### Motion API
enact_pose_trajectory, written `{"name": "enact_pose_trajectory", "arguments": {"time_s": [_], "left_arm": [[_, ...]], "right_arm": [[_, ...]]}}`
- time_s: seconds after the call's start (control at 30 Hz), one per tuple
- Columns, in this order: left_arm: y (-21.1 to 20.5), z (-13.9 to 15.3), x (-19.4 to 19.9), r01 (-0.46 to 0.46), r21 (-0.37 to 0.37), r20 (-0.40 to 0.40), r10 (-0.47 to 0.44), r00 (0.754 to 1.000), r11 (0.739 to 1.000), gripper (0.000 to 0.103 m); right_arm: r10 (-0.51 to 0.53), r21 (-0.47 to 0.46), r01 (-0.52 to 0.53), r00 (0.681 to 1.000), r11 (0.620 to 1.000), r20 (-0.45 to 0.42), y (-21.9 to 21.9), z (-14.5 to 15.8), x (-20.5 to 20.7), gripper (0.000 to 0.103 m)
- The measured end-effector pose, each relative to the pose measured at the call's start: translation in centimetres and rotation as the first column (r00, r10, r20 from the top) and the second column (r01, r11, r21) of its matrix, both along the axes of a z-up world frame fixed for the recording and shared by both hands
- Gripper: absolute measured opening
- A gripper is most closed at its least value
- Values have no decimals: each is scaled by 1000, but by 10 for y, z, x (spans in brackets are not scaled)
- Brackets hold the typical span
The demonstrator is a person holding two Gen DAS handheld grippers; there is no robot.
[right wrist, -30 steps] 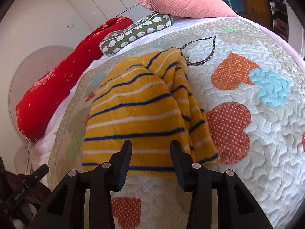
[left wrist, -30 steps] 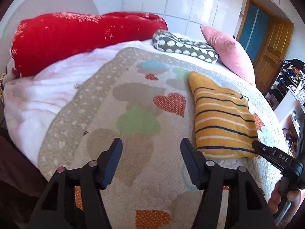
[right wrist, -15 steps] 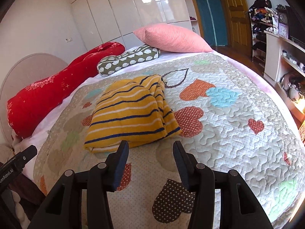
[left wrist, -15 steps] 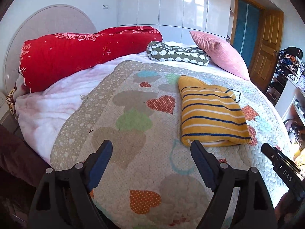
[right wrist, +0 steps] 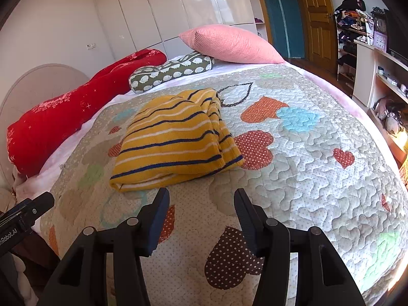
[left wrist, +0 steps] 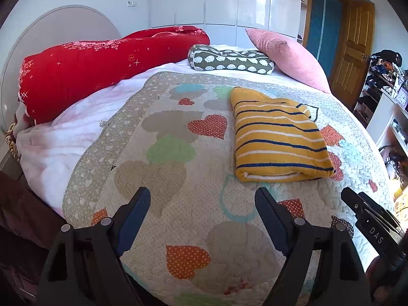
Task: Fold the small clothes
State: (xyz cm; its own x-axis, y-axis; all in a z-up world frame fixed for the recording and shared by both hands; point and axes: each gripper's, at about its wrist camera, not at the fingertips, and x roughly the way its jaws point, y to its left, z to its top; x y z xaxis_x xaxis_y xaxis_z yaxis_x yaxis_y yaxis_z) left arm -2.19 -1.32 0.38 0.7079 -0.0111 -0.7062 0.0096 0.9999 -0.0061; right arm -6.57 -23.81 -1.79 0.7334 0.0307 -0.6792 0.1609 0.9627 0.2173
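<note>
Big picture first: the bed (left wrist: 357, 137), spread with its heart-patterned quilt (right wrist: 306, 178), now fills both views from farther off than a second ago, because both hands have drawn back from the work. A red duvet roll (left wrist: 102, 63), a green patterned bolster (left wrist: 229, 60) and a pink pillow (right wrist: 229, 43) line the far side.

On to the star of the show: the yellow striped sweater (left wrist: 278, 137) lies folded into a compact block on the quilt, nobody touching it. A second ago the right claw (right wrist: 201, 204) sat right at its near edge; now it hangs clear, just short of that edge, jaws opening at a middling gap with only quilt showing between them.

The left claw (left wrist: 201, 204) has spread from a narrower gap to wide, and it is empty too, well to the left of the sweater over bare quilt.

My read: that is a release and retreat. This garment looks finished, though its right side shows loose layered edges. No other garment is in view.
</note>
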Motion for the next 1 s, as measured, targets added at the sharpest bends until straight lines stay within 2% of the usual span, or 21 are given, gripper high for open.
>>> {"name": "enact_pose_trajectory", "arguments": {"time_s": [0.27,0.5,0.67,0.87,1.0], "left_arm": [[-2,1,6,-2,-25,3,2,1000,1000,83],[-8,4,5,23,-12,8,-23,1000,1000,83],[2,17,0,14,-15,41,-14,999,1000,83],[20,38,-2,10,-35,74,-8,997,999,83],[34,51,-19,18,-49,111,-12,994,999,83]], "right_arm": [[-11,-6,11,1000,1000,-20,0,-8,6,57],[-52,-5,52,997,999,-55,2,-21,7,59],[-56,-28,55,997,998,-45,16,-15,10,59],[-183,-45,181,982,982,-41,28,-14,-10,59],[-173,-108,168,984,980,-35,43,-12,-19,59]]}}
